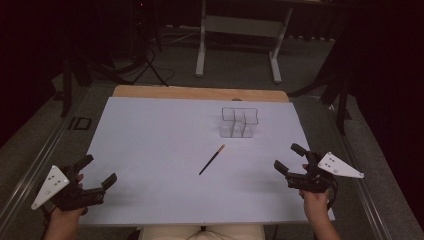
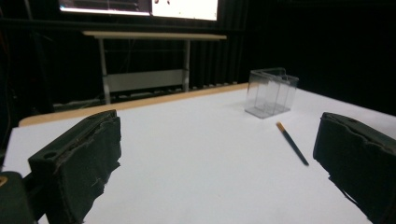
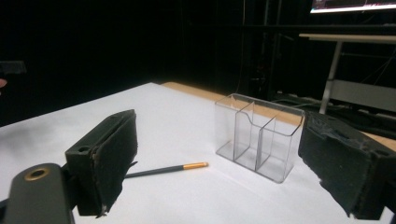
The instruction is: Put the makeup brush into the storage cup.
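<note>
A slim black pencil-like stick with a short orange-gold tip [image 1: 212, 159] lies flat on the white sheet covering the bench [image 1: 150, 150], just in front of the clear plastic organiser with upright compartments [image 1: 238, 122] and apart from it. In the high view its long axis runs on a diagonal: the orange-gold end points up and to the right, toward the organiser, and the black end points down and to the left, toward the person's edge of the bench. The shaft is thin, straight and dark along nearly its whole length; only the end nearest the organiser is coloured. No lettering can be read on it, nor on the organiser.

The left claw [image 1: 97, 172] rests at the near left corner of the sheet, well apart from the organiser, jaws spread wide with nothing between them. The right claw [image 1: 290, 157] sits at the sheet's near right edge, nearer the organiser, likewise gaping and empty.
</note>
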Demonstrator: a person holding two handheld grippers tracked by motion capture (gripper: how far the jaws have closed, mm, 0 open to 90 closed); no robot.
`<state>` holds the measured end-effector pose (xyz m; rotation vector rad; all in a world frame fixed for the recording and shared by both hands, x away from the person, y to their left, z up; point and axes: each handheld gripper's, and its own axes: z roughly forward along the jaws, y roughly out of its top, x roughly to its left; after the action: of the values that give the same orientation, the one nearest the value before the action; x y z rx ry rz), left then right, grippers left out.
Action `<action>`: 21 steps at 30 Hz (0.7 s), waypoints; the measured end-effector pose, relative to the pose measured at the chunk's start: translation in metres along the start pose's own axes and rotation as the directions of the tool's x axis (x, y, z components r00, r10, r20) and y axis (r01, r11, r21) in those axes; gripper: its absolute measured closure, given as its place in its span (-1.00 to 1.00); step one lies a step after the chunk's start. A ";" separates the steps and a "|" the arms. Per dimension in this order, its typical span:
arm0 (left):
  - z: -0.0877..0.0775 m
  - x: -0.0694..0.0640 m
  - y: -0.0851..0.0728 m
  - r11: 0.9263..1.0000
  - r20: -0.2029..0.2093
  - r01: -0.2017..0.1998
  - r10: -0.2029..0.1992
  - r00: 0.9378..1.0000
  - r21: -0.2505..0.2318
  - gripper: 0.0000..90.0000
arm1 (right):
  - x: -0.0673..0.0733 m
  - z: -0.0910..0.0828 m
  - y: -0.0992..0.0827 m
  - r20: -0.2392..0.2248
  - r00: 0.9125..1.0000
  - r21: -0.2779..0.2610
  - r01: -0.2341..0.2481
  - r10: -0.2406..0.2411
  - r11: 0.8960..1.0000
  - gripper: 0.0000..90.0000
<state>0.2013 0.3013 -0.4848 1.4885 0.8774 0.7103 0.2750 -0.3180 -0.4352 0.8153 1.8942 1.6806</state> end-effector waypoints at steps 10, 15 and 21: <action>0.002 0.000 -0.003 0.998 0.020 0.057 -0.056 0.998 -0.007 -0.96 | -0.003 0.000 -0.002 0.001 1.000 0.002 0.003 -0.003 1.000 -0.74; 0.001 -0.001 -0.001 0.999 -0.017 0.039 -0.039 0.999 -0.008 -0.96 | -0.005 0.002 -0.003 -0.013 1.000 0.006 -0.006 0.006 1.000 -0.74; 0.000 -0.004 0.006 0.998 -0.007 0.060 -0.059 0.998 0.030 -0.96 | -0.001 0.002 -0.002 -0.017 1.000 0.001 0.002 -0.002 1.000 -0.74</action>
<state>0.1998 0.2985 -0.4790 1.4814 0.9366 0.6604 0.2765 -0.3176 -0.4372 0.8009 1.9070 1.6907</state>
